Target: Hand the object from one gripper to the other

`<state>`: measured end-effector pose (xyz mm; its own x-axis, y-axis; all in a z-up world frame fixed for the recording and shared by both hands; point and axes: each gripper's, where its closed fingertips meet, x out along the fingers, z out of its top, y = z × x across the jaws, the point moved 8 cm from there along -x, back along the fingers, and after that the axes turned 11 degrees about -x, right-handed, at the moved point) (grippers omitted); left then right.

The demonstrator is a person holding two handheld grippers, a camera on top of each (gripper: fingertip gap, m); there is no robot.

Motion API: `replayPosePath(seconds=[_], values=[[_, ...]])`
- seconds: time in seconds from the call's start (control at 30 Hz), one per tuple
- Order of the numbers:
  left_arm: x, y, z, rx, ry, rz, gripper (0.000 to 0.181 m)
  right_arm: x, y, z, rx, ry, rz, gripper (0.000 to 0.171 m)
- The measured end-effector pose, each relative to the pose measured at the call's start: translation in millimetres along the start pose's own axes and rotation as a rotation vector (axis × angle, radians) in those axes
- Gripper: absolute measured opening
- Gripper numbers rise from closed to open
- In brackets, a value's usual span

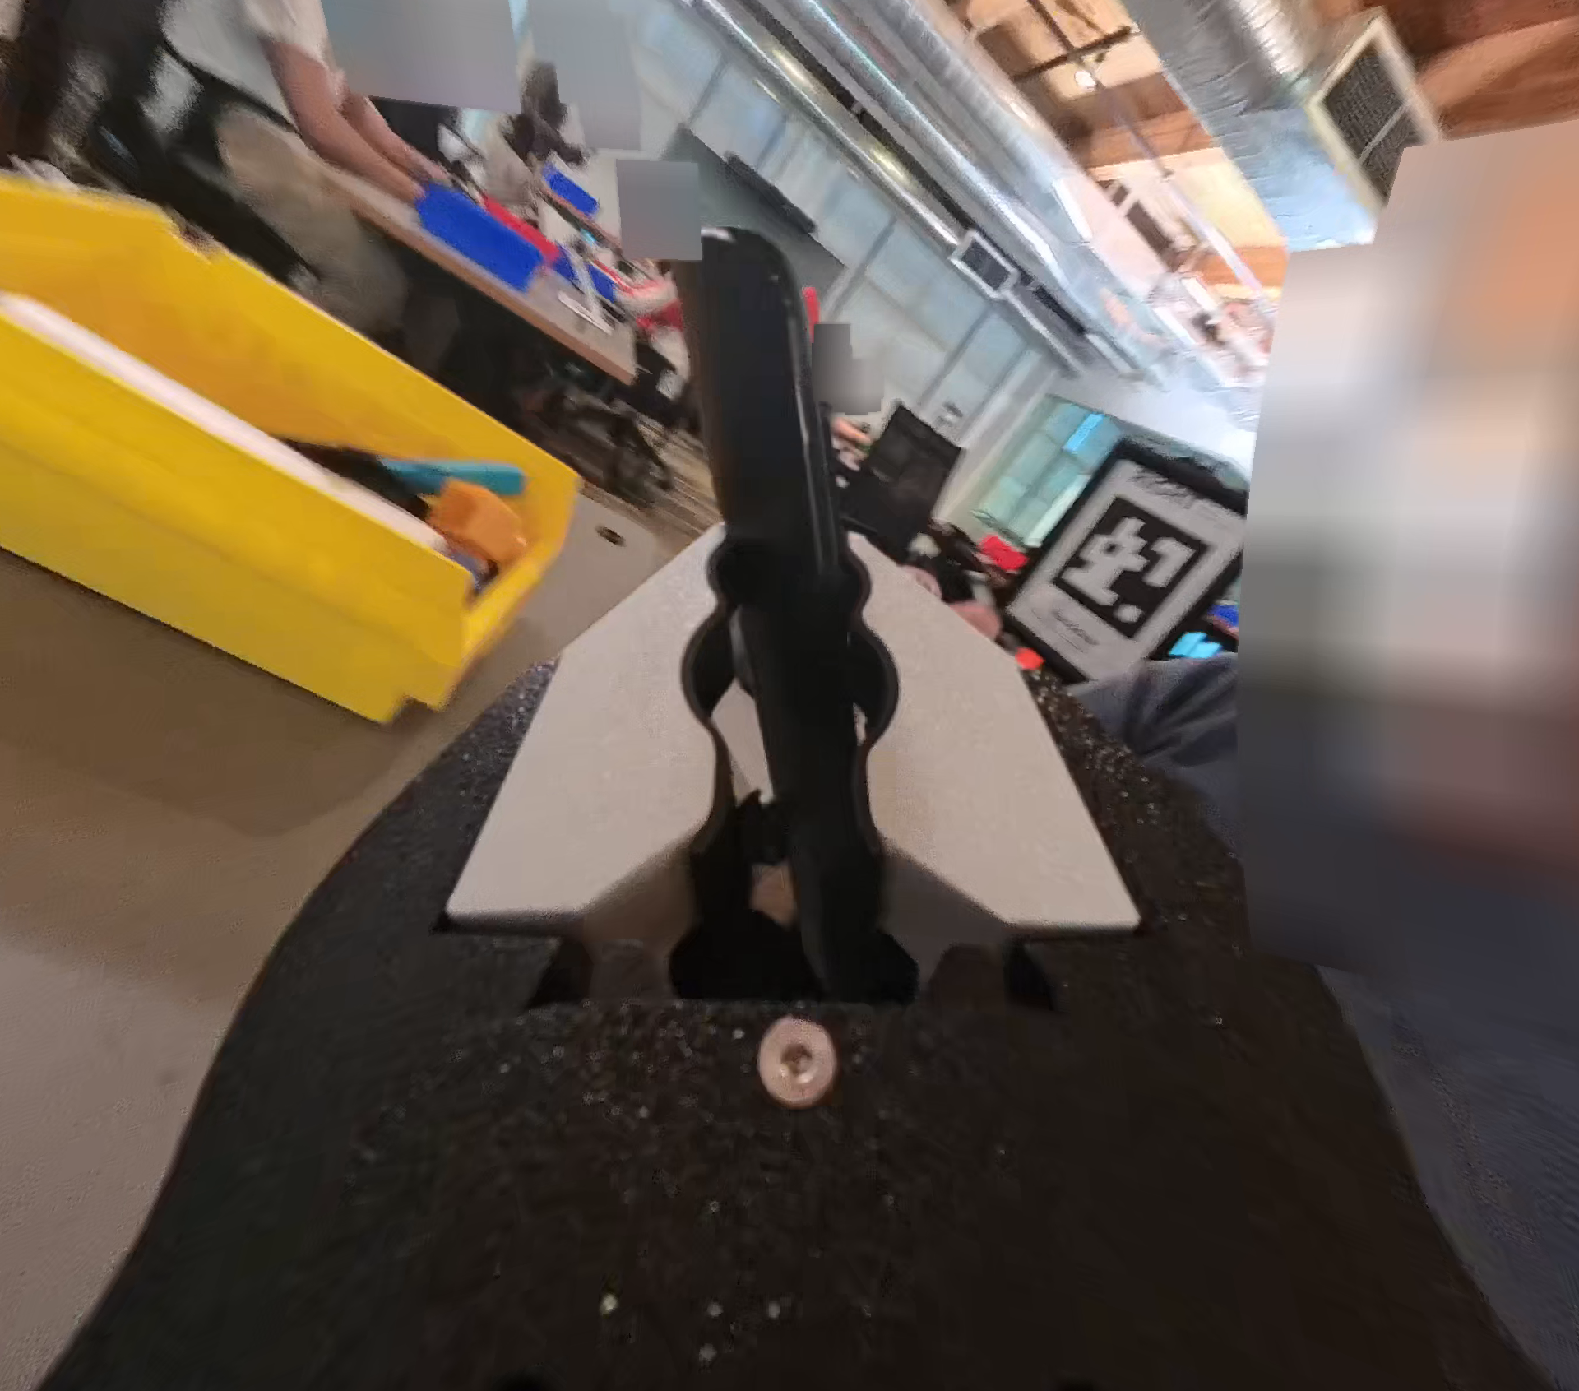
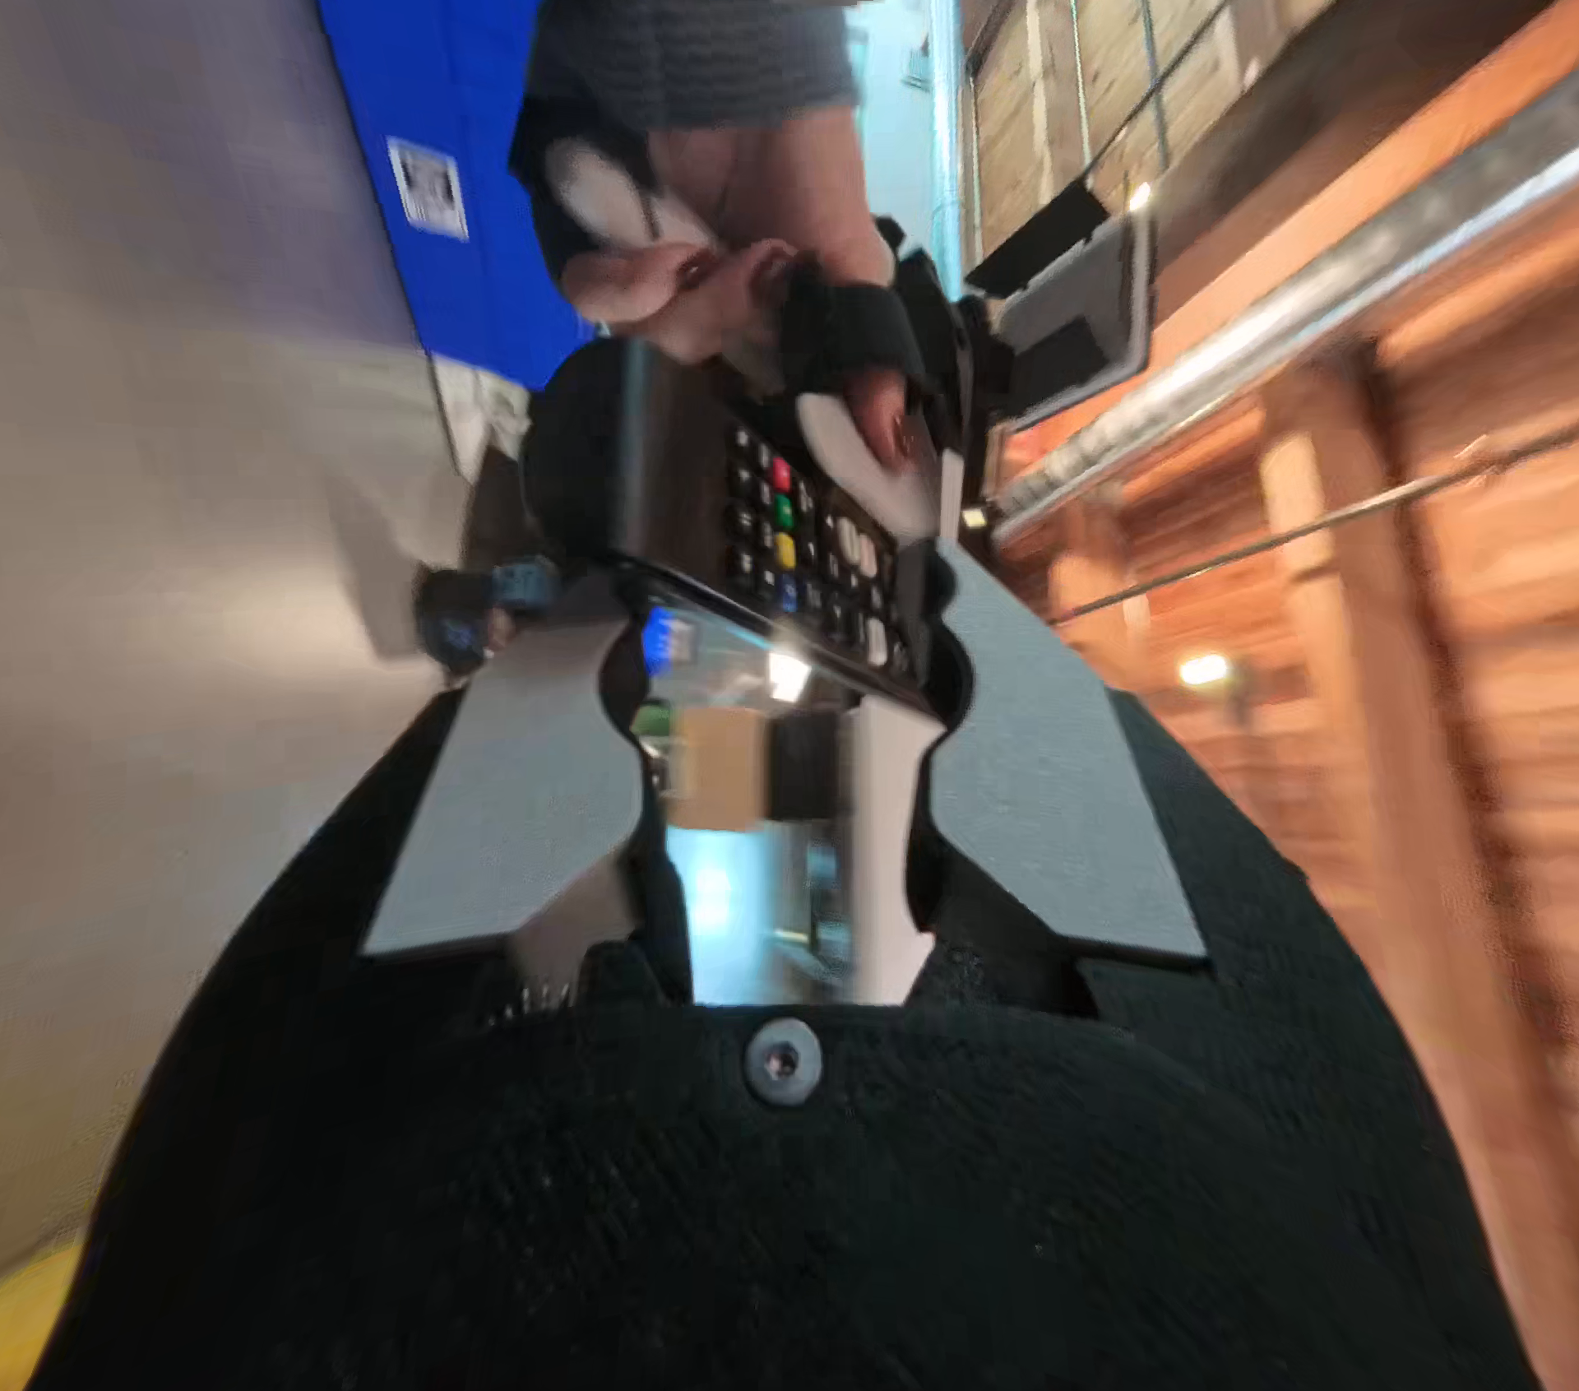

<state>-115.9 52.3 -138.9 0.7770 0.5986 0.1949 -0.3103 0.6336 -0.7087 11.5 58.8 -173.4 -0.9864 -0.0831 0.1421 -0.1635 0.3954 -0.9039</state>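
Note:
A black remote control (image 1: 760,410) stands up edge-on from my left gripper (image 1: 786,581), which is shut on its lower part. In the right wrist view the remote (image 2: 795,555) shows its face with coloured buttons. Its near end lies at the tips of my right gripper (image 2: 786,632), whose jaws stand wide apart with background visible between them. I cannot tell whether the right fingers (image 2: 530,752) touch the remote. A person's hand (image 2: 683,290) holds the left gripper at the remote's far end.
A yellow bin (image 1: 256,495) with small items sits on the grey table (image 1: 128,837) at the left. A black-and-white marker board (image 1: 1119,564) stands at the right. A blue bin (image 2: 410,68) is behind. People work at far tables (image 1: 513,290).

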Motion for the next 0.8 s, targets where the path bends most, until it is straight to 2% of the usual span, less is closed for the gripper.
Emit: replayPosePath(seconds=[0.07, 0.1, 0.17, 0.23, 0.3, 0.4, 0.47, 0.57, 0.67, 0.77, 0.8], values=[[-6.1, -6.4, 5.9, 0.098, -0.054, 0.002, 0.019, -3.8, -2.6, -14.1, 0.354, -0.061, 0.035, 0.093], [-9.4, -11.5, 9.5, 0.138, -0.095, -0.021, 0.018, -5.0, -3.1, -24.7, 0.544, -0.083, 0.048, 0.097], [-13.9, -22.5, 13.7, 0.244, -0.153, -0.069, 0.019, -3.8, 0.4, -43.4, 0.933, -0.132, 0.154, 0.097], [-14.7, -33.5, 13.6, 0.346, -0.192, -0.118, 0.019, -0.4, 6.7, -52.3, 1.269, -0.199, 0.296, 0.089], [-14.2, -41.8, 12.8, 0.417, -0.214, -0.14, 0.019, 0.6, 13.4, -56.6, 1.489, -0.276, 0.37, 0.084], [-15.8, -46.9, 10.6, 0.54, -0.221, -0.114, 0.019, -4.7, 15.0, -57.3, 1.779, -0.523, 0.501, 0.087], [-16.3, -49.7, 10.5, 0.55, -0.233, -0.139, 0.019, -5.8, 13.2, -60.5, 1.908, -0.606, 0.542, 0.092], [-10.7, -49.5, 5.0, 0.655, -0.21, -0.089, 0.019, -0.7, 3.7, -55.0, 1.919, -0.586, 0.533, 0.088], [-1.4, -51.4, -5.8, 0.784, -0.179, -0.089, 0.018, 4.4, -7.1, -43.3, 1.874, -0.554, 0.535, 0.065], [4.7, -54.3, -16.6, 0.887, -0.164, -0.13, 0.019, 7.0, -9.6, -42.1, 1.856, -0.481, 0.515, 0.026], [5.7, -53.5, -16.8, 0.883, -0.152, -0.118, 0.019, 6.0, -8.8, -42.2, 1.825, -0.468, 0.519, 0.025]])
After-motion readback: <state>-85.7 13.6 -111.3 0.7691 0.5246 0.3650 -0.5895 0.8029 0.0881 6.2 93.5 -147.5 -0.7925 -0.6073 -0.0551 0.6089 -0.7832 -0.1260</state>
